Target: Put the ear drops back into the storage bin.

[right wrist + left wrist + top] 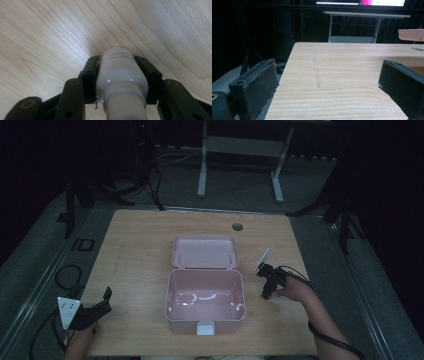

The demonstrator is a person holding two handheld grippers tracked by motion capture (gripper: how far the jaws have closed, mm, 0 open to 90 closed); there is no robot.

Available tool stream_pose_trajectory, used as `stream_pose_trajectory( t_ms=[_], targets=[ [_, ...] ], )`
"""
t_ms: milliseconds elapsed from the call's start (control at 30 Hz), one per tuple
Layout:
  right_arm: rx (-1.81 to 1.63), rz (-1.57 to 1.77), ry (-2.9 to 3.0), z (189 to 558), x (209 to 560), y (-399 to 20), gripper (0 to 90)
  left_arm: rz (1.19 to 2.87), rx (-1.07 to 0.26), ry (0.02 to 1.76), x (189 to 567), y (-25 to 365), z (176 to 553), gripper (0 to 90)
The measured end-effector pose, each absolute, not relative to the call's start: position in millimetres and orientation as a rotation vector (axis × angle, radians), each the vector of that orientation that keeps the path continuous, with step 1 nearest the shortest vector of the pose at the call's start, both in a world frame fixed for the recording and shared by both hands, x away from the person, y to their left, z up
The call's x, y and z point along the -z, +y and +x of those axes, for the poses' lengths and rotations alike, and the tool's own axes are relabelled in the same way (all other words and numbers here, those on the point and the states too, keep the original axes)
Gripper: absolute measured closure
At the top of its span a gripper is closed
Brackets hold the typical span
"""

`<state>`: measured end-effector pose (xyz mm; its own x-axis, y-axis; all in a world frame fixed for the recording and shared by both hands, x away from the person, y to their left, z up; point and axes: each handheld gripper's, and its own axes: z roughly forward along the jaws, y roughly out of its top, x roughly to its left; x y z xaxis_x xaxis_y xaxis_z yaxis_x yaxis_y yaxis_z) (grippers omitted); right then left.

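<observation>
A: While the pink box (205, 302) sits mid-table with its lid (204, 252) thrown back flat behind it, where is each gripper relative to it?

B: Start left of the box. The left gripper (95, 309) rests near the table's (135, 245) front-left corner, well apart from the box. The left hand (80, 340) holds it from below, jaws pointing up and toward the box, grey plate at its outer side. In the left gripper view its jaws stand wide apart with bare wood between them, holding nothing; the edge of the lid shows at far right.

A: And the box itself?

B: Open, tub toward the person, a white latch (205, 328) on its front wall. Whether anything lies inside I cannot tell; the bottom only shows pale glare.

A: Right of the box?

B: The right gripper (266, 292) is just beside the box's right wall, not touching it. The right hand (294, 291) comes in from the lower right, forearm angled up toward the box, jaws tipped downward at the table.

A: Holding anything?

B: Yes. In the right gripper view its jaws are closed against both sides of a small white bottle (120, 73), ribbed cap (125, 107) nearest the camera, bottom end pointing at the wood.
</observation>
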<state>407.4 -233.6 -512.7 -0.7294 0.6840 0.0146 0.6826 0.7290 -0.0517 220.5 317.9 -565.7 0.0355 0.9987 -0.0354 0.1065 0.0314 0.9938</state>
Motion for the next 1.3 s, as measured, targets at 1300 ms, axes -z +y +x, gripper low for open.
stream_pose_trajectory(
  t_ms=[1300],
  targets=[
    [-0.145,0.026,-3.121,334.0,479.6,-218.3,59.2,1.282,-1.108,1.276,565.6,317.6,220.6,2.3]
  ],
)
